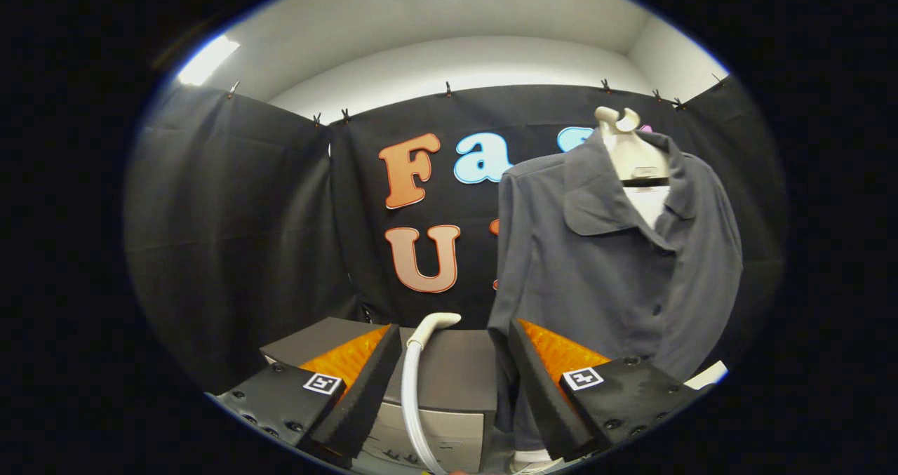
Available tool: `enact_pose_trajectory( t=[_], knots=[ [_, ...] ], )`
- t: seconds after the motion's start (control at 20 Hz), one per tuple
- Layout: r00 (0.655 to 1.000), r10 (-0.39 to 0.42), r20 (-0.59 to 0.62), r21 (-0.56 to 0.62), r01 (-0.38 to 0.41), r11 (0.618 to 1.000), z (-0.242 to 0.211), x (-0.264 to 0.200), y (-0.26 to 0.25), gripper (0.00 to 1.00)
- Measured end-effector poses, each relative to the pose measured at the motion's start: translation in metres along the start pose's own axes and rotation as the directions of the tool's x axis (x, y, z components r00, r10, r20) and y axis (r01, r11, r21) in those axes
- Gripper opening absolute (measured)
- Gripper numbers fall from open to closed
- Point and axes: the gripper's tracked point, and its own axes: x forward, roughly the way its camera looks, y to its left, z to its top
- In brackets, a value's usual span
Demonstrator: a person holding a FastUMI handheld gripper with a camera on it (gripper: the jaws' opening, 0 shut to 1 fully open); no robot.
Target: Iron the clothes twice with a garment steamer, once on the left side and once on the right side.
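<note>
A dark grey button-up shirt (617, 264) hangs on a pale mannequin torso (631, 156), ahead and to the right of my fingers. The garment steamer's white handle (433, 324) with its ribbed hose (414, 398) stands between my two fingers, a little beyond them, on a grey box (456, 370). My gripper (456, 363) is open, its fingers wide apart with nothing pressed between them. The right finger overlaps the shirt's lower hem in the view. The steamer's head is not clear to see.
The grey box carrying the steamer stands low in front of the black cloth wall (231, 236). A white ceiling with a lamp (207, 61) is above. A small pale object (708, 375) lies to the right beyond the right finger.
</note>
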Motion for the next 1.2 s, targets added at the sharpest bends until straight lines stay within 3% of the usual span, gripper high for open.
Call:
enact_pose_trajectory(
  t=[0.25, 0.4, 0.55, 0.75, 0.9, 1.1, 1.2],
  knots=[
    [0.985, 0.009, -0.172, -0.131, -0.032, 0.991, -0.023, 0.123, 0.047, 0.99],
    [0.936, 0.010, -0.352, -0.144, -0.065, 0.987, -0.079, 0.173, 0.072, 0.98],
    [0.882, -0.049, -0.468, -0.175, -0.038, 0.984, -0.123, 0.220, 0.066, 0.99],
    [0.812, -0.088, -0.578, -0.141, 0.007, 0.990, -0.166, 0.251, 0.054, 0.99],
    [0.753, -0.070, -0.655, -0.068, 0.034, 0.997, -0.196, 0.258, 0.046, 0.98],
    [0.735, -0.078, -0.673, -0.027, 0.081, 0.996, -0.211, 0.272, 0.032, 0.96],
    [0.723, -0.058, -0.688, -0.017, 0.064, 0.998, -0.216, 0.271, 0.036, 0.88]
  ],
)
